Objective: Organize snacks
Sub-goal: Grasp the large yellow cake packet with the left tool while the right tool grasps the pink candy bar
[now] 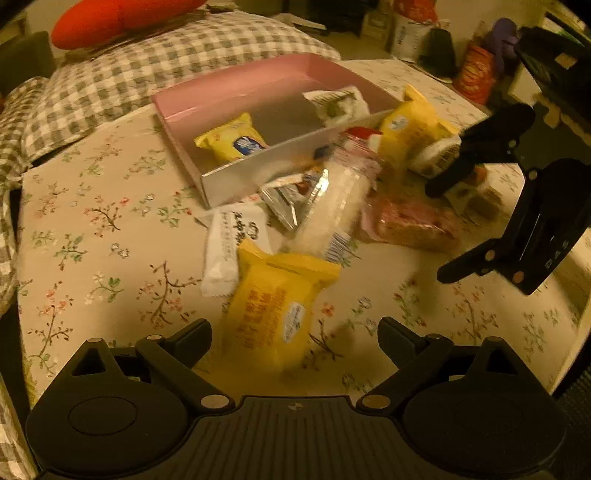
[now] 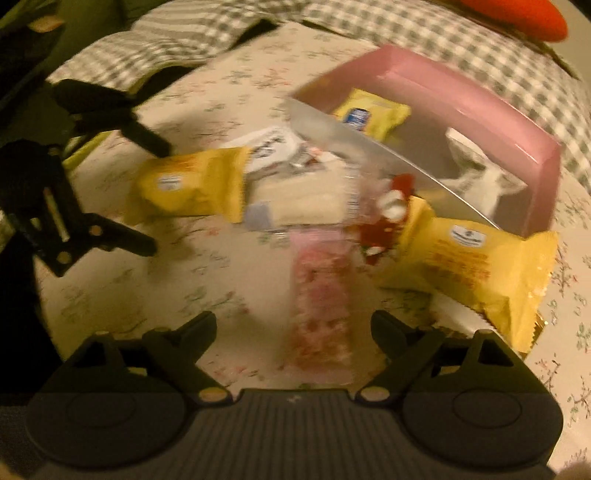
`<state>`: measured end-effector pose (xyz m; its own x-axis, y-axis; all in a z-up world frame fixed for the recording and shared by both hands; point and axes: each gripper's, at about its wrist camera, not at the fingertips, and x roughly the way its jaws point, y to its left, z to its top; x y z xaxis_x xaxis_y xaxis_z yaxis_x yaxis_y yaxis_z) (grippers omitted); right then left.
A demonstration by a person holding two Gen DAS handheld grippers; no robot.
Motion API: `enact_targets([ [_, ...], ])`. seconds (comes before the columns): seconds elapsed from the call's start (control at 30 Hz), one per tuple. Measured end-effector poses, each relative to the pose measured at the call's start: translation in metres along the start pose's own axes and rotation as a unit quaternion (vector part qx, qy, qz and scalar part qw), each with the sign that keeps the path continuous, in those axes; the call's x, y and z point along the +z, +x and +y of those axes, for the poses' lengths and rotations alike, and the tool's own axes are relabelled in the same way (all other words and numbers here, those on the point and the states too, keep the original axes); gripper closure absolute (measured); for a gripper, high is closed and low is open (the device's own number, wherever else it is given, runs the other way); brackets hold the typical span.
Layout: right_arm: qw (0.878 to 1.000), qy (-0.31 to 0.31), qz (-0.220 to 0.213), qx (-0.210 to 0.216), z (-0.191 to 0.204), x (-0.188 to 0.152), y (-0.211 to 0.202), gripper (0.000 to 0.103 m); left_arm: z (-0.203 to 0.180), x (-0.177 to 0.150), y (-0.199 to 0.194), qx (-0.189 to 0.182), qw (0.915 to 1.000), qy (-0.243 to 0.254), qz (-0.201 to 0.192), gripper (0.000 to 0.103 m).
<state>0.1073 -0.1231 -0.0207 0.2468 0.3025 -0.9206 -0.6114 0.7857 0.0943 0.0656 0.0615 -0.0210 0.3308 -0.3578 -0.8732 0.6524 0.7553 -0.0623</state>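
A pink box [image 1: 229,92] [image 2: 480,110] stands on the floral cloth and holds a yellow packet [image 1: 231,142] [image 2: 369,114] and a white-green packet [image 1: 340,103] [image 2: 476,177]. Loose snacks lie in a pile beside it. My left gripper [image 1: 295,332] is open, with a yellow packet [image 1: 277,306] [image 2: 188,184] lying between its fingers. My right gripper [image 2: 293,328] is open over a pink packet [image 2: 321,295] [image 1: 410,221]; it also shows in the left wrist view [image 1: 439,232]. Another yellow packet [image 2: 476,262] [image 1: 410,129] lies by the box.
A white wrapper [image 1: 229,243], a silver wrapper [image 1: 291,199], a clear pack of white cake [image 1: 332,210] [image 2: 303,199] and a red-white packet [image 2: 384,218] lie in the pile. A checked pillow [image 1: 122,70] and a red cushion [image 1: 110,18] lie behind. Bottles and bags [image 1: 472,70] stand at the back right.
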Motion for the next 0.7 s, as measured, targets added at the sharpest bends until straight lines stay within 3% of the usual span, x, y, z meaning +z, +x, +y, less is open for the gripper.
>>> enact_targets([
  [0.13, 1.0, 0.002, 0.013, -0.011, 0.003, 0.001, 0.015, 0.026, -0.002, 0.004, 0.012, 0.009, 0.9999, -0.002, 0.009, 0.014],
  [0.33, 0.999, -0.015, 0.007, -0.048, 0.014, 0.001, 0.02, 0.027, -0.005, 0.004, 0.025, 0.039, 0.9987, -0.015, 0.029, 0.029],
  [0.47, 0.998, -0.006, -0.002, -0.064, 0.017, 0.0, 0.02, 0.041, -0.007, 0.001, 0.025, 0.055, 0.9975, -0.034, 0.027, 0.035],
  [0.63, 0.997, -0.002, -0.013, -0.077, 0.022, -0.002, 0.02, 0.05, -0.011, -0.002, 0.022, 0.074, 0.9955, -0.057, 0.016, 0.045],
  [0.7, 0.997, 0.003, -0.017, -0.081, 0.021, -0.004, 0.018, 0.06, -0.013, -0.003, 0.021, 0.08, 0.9947, -0.064, 0.012, 0.052],
])
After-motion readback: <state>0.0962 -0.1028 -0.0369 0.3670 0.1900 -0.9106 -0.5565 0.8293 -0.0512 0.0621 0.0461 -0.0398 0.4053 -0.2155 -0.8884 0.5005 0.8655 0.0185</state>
